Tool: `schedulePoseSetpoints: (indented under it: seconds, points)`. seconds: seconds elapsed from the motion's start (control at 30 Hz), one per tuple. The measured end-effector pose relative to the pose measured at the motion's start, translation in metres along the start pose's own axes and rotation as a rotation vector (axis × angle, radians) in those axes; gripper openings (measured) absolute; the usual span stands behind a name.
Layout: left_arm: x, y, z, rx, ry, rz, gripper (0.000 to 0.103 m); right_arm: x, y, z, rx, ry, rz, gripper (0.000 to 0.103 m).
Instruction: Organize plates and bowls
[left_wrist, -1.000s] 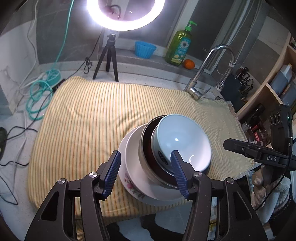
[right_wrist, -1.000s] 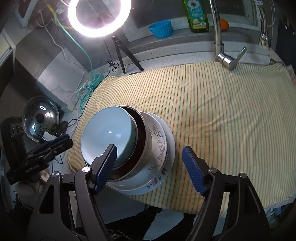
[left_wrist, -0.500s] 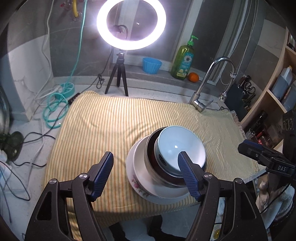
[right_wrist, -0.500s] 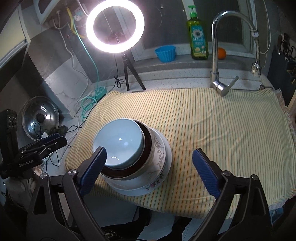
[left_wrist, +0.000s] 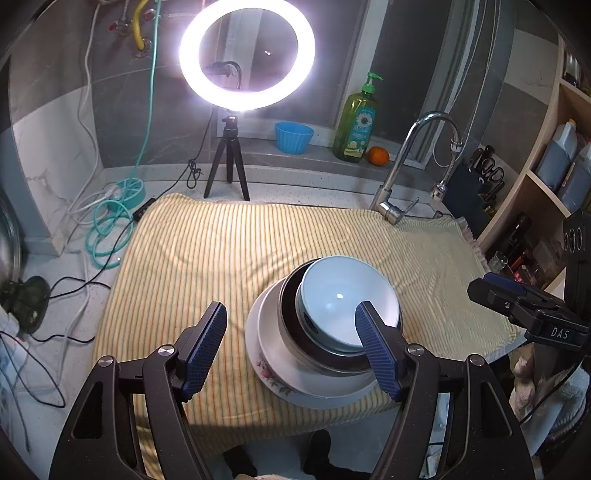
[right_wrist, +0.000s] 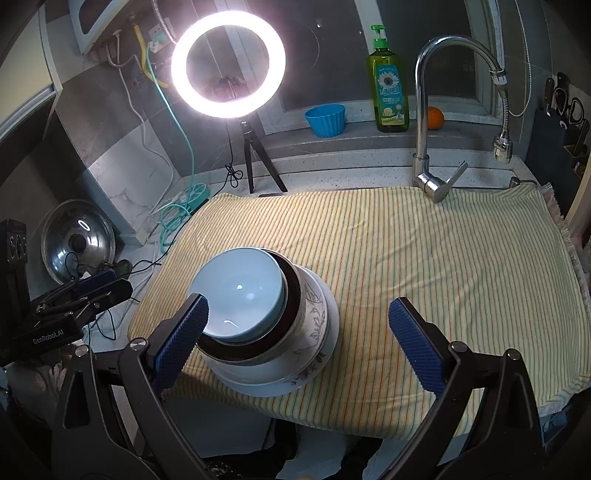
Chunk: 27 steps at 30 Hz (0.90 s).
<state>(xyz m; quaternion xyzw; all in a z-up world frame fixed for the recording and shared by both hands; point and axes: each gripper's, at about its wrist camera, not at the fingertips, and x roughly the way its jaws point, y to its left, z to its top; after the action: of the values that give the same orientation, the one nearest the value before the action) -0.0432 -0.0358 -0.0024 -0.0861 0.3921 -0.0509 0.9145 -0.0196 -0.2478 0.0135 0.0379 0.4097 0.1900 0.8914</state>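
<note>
Kitchen counter, striped cloth (right_wrist: 424, 258): stacked bowls (left_wrist: 347, 306) nested on flowered plate (left_wrist: 273, 373), sitting near front edge. Left gripper (left_wrist: 291, 350), right gripper (right_wrist: 299, 332): both gaping wide, carrying nothing. Advising: checking stack sits centred, avoiding nudging front edge.

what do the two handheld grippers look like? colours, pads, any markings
Both match: black plastic bodies with triangular cut-outs, silver pivot screws, and dark blue ribbed pads on the fingers. The left gripper carries white "GenRobot.AI" lettering, readable in the right wrist view; the right gripper shows white "DAS" in the left wrist view. No sleeves visible.
</note>
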Motion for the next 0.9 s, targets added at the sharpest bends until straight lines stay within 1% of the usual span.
schedulePoseSetpoints:
  seconds: [0.43, 0.9]
  points:
    - [-0.0003, 0.0015, 0.0005, -0.009, -0.002, 0.008, 0.072, 0.0004, 0.0013, 0.0005, -0.006, 0.001, -0.006, 0.1]
    - [0.0002, 0.0003, 0.0011, -0.009, 0.003, 0.0, 0.072, 0.0019, 0.0011, 0.0016, 0.0, 0.005, -0.008, 0.1]
